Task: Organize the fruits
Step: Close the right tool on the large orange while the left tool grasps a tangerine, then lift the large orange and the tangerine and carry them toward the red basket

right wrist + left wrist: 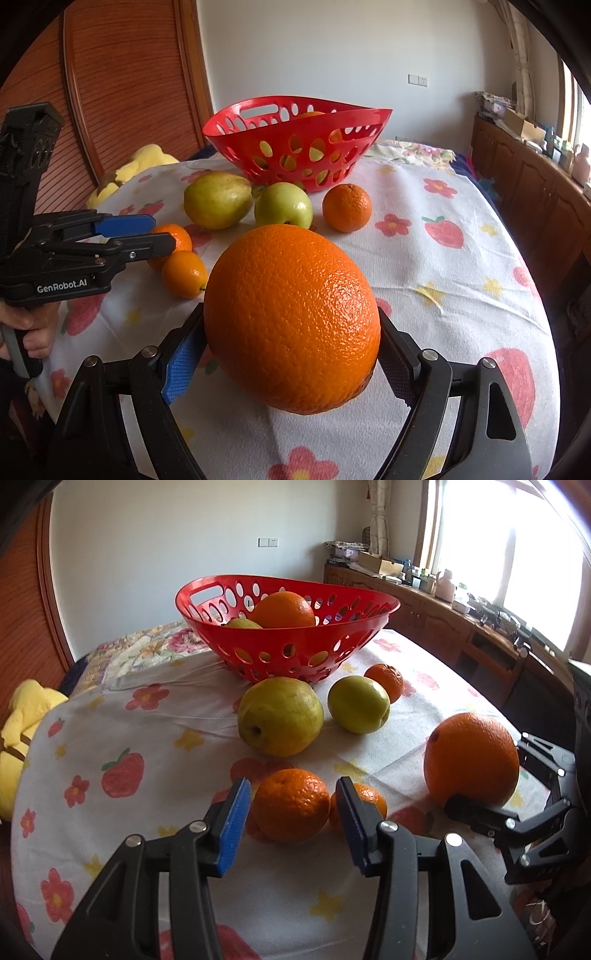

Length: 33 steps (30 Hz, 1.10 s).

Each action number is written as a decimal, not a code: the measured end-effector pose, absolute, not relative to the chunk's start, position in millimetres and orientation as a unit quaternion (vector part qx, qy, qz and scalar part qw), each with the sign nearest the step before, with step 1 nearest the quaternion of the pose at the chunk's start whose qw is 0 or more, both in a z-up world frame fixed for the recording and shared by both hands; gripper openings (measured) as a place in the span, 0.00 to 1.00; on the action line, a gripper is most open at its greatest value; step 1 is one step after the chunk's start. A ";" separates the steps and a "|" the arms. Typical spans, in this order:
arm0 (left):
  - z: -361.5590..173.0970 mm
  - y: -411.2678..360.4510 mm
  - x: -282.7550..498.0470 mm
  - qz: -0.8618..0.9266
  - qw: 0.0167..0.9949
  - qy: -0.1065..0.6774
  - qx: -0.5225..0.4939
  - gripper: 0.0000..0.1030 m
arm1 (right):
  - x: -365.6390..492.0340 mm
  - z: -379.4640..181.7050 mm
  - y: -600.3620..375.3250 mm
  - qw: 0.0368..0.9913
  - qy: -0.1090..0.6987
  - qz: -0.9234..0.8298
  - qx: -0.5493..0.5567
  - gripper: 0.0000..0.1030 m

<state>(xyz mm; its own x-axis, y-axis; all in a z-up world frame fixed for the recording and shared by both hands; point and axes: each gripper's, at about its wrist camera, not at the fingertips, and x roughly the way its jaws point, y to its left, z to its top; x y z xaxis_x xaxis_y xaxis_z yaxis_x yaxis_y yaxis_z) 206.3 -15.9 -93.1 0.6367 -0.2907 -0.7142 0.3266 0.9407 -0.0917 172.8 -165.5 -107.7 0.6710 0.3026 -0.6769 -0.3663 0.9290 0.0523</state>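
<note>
My left gripper (292, 782) is open, its blue pads close on either side of a mandarin (291, 805) on the flowered cloth; a thin gap shows at the right pad. A smaller mandarin (371, 797) lies just behind that pad. My right gripper (291, 332) is shut on a large orange (291, 317), low over the cloth. Further back lie a pear (279, 716), a green apple (358, 709) and another mandarin (386, 681). The red perforated basket (288, 646) behind them holds an orange (284, 609) and a green fruit (242, 623).
A yellow soft toy (22, 731) lies off the table's left edge. Wooden cabinets (443, 627) with clutter run under the window at the right. A wooden slatted door (129, 92) stands behind on the left. A hand (26, 328) holds the left gripper's handle.
</note>
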 end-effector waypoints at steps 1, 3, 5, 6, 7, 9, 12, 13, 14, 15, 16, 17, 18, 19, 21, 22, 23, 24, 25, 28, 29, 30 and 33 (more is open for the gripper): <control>-93.2 -15.7 207.2 -0.172 0.904 0.392 0.020 0.45 | 172.8 -107.8 -165.1 0.913 0.362 0.183 -0.045 0.83; -94.0 -18.5 206.7 -0.171 0.903 0.393 0.026 0.38 | 173.1 -107.3 -165.3 0.913 0.362 0.184 -0.044 0.83; -93.7 -21.8 204.1 -0.171 0.903 0.391 0.039 0.37 | 172.8 -107.4 -165.3 0.913 0.362 0.184 -0.042 0.83; -93.1 -22.7 202.4 -0.170 0.903 0.391 0.044 0.36 | 172.8 -107.4 -165.1 0.913 0.362 0.184 -0.041 0.83; -92.6 -22.3 200.9 -0.171 0.903 0.392 0.045 0.36 | 172.7 -107.6 -165.0 0.913 0.362 0.184 -0.041 0.83; -91.2 -18.7 198.8 -0.174 0.901 0.395 0.041 0.35 | 172.7 -107.8 -165.6 0.913 0.362 0.184 -0.041 0.83; -88.7 -11.3 193.1 -0.169 0.902 0.394 0.045 0.35 | 172.6 -107.8 -165.2 0.913 0.362 0.184 -0.040 0.83; -88.6 -9.3 191.6 -0.168 0.902 0.395 0.046 0.35 | 172.7 -107.8 -165.2 0.913 0.362 0.184 -0.041 0.84; -88.7 -7.7 190.5 -0.167 0.902 0.396 0.047 0.35 | 172.7 -107.8 -165.3 0.913 0.362 0.184 -0.041 0.84; -89.0 -6.0 189.1 -0.165 0.902 0.397 0.048 0.35 | 172.7 -107.9 -165.3 0.913 0.362 0.184 -0.041 0.84; -89.7 -4.6 187.9 -0.163 0.902 0.397 0.051 0.35 | 172.7 -107.9 -165.2 0.913 0.362 0.184 -0.042 0.84; -90.7 -3.8 187.2 -0.161 0.902 0.398 0.052 0.36 | 172.6 -108.3 -165.5 0.913 0.362 0.184 -0.042 0.84; -91.6 -3.2 186.3 -0.161 0.902 0.397 0.054 0.37 | 172.7 -108.3 -165.5 0.913 0.362 0.184 -0.041 0.84; -91.8 -3.3 185.6 -0.162 0.902 0.396 0.055 0.37 | 172.6 -108.3 -165.4 0.913 0.362 0.184 -0.041 0.84; -92.5 -4.0 185.8 -0.159 0.903 0.395 0.056 0.41 | 172.7 -108.3 -165.3 0.913 0.362 0.184 -0.041 0.84; -93.2 -5.1 186.1 -0.157 0.903 0.396 0.058 0.41 | 172.5 -108.2 -165.0 0.913 0.362 0.184 -0.042 0.84; -94.3 -6.0 186.2 -0.156 0.903 0.396 0.060 0.43 | 172.9 -108.3 -165.5 0.913 0.362 0.184 -0.041 0.84; -95.3 -7.1 185.9 -0.154 0.903 0.395 0.063 0.44 | 172.9 -108.3 -165.4 0.913 0.362 0.184 -0.041 0.84; -96.2 -8.0 185.6 -0.151 0.904 0.394 0.067 0.44 | 172.9 -108.3 -165.5 0.913 0.363 0.184 -0.041 0.84; -98.5 -7.7 187.2 -0.149 0.903 0.398 0.067 0.45 | 172.8 -108.2 -165.2 0.913 0.362 0.184 -0.041 0.84; -99.4 -6.9 188.1 -0.147 0.902 0.400 0.066 0.45 | 172.9 -108.2 -165.1 0.913 0.362 0.184 -0.041 0.84; -99.9 -6.2 189.0 -0.146 0.902 0.401 0.065 0.45 | 173.0 -108.1 -165.4 0.913 0.362 0.184 -0.041 0.84; -103.2 -4.2 192.4 -0.152 0.898 0.409 0.055 0.47 | 172.9 -108.1 -165.2 0.913 0.362 0.184 -0.041 0.84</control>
<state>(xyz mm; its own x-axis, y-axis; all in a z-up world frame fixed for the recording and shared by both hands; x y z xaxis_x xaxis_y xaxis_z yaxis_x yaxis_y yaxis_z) 192.4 -4.2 -103.2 0.6187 -0.2273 -0.7520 0.3174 0.9479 -0.0254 172.9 -165.2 -108.1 0.6697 0.3066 -0.6764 -0.3655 0.9289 0.0592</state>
